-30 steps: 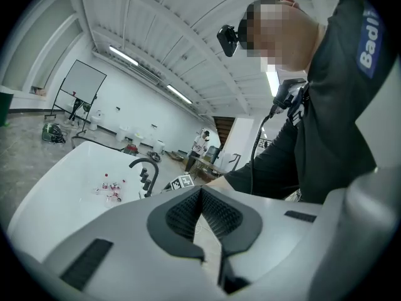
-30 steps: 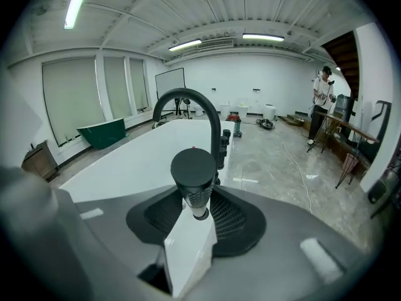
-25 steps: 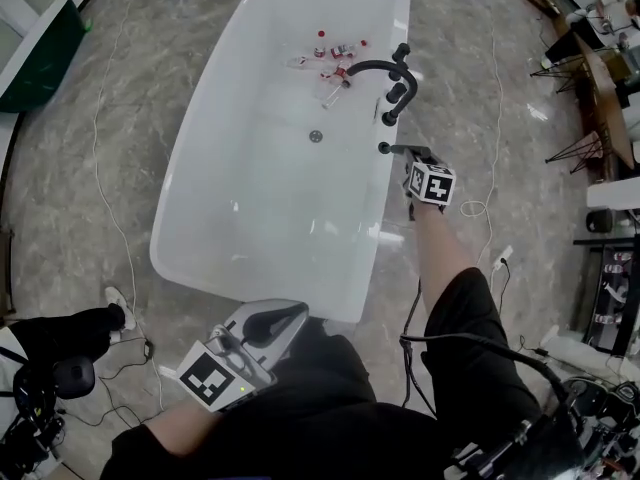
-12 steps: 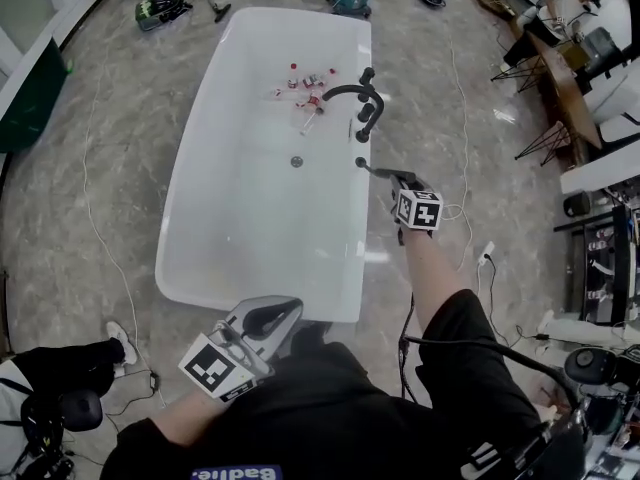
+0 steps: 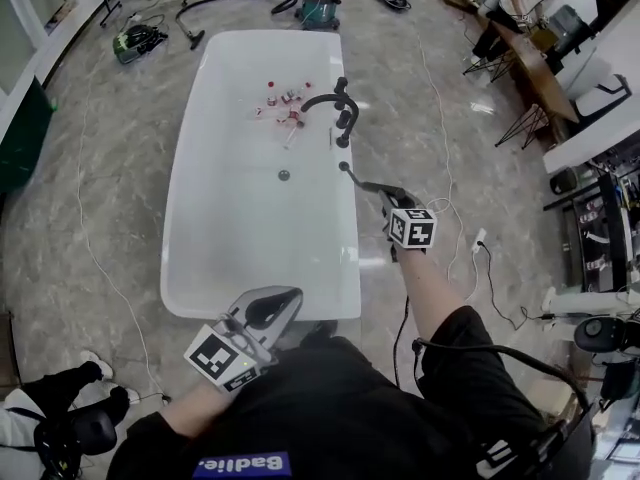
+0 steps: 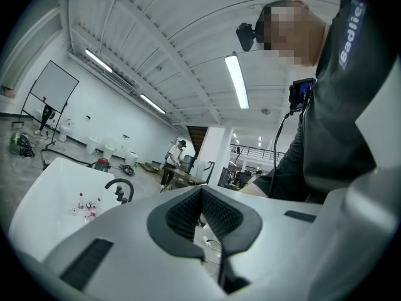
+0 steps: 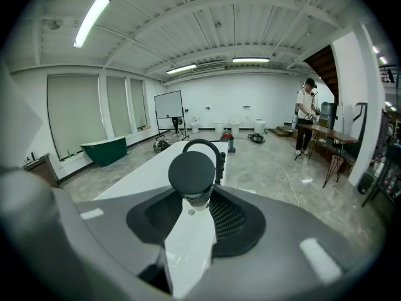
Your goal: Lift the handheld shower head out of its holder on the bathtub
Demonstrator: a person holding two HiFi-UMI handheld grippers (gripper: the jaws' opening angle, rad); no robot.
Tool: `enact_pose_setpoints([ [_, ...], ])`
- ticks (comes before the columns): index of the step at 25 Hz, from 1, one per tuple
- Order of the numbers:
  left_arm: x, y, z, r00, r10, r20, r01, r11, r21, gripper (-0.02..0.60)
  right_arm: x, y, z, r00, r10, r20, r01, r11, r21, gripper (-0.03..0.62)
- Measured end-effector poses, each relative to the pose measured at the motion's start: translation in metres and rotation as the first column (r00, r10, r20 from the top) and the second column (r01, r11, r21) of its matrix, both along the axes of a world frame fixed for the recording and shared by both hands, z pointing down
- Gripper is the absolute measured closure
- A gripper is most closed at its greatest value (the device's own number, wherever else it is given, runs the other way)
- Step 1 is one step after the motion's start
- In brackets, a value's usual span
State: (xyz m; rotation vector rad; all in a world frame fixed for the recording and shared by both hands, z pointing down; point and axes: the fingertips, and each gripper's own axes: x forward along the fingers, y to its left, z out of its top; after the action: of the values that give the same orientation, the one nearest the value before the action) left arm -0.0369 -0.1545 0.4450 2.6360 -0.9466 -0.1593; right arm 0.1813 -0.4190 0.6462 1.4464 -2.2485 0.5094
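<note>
Jaws of the right gripper (image 7: 193,198) clamp the slim black handheld shower head (image 7: 191,168), long axis straight out ahead of them toward the rim of the white bathtub (image 5: 250,233); left gripper (image 6: 200,196) closed, empty, farther off.

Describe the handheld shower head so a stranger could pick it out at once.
Find the white freestanding bathtub on the marble floor, then the black arched faucet on its right-hand rim. Nearer the camera than that faucet, the handheld shower head is the slim black wand clamped in the right gripper; unlike the fixed faucet, it ends in a flat round disc.
</note>
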Motion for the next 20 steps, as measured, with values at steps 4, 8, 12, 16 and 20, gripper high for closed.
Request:
enact_pose_setpoints([
  [4, -0.001, -0.002, -0.010, 1.000, 0.027, -0.001, -0.027, 1.000, 0.007, 0.588, -0.004, 0.024, -0.022, 1.000, -0.004, 0.030, 0.003, 0.999, 0.033, 0.464],
  [8, 0.002, -0.002, -0.012, 0.998, 0.064, 0.000, -0.064, 0.998, 0.017, 0.588, -0.007, 0.050, -0.040, 0.999, -0.020, 0.039, 0.017, 0.997, 0.075, 0.464],
  [12, 0.010, -0.004, -0.016, 0.995, 0.098, 0.000, -0.098, 0.995, 0.031, 0.588, -0.009, 0.073, -0.059, 0.998, -0.036, 0.054, 0.029, 0.993, 0.115, 0.464],
  [16, 0.020, -0.001, -0.025, 0.991, 0.137, 0.000, -0.137, 0.990, 0.043, 0.588, -0.010, 0.104, -0.083, 0.996, -0.058, 0.065, 0.048, 0.989, 0.143, 0.464],
  [20, 0.024, 0.004, -0.026, 0.986, 0.165, 0.000, -0.165, 0.985, 0.048, 0.588, -0.016, 0.135, -0.097, 0.994, -0.082, 0.074, 0.069, 0.983, 0.169, 0.464],
])
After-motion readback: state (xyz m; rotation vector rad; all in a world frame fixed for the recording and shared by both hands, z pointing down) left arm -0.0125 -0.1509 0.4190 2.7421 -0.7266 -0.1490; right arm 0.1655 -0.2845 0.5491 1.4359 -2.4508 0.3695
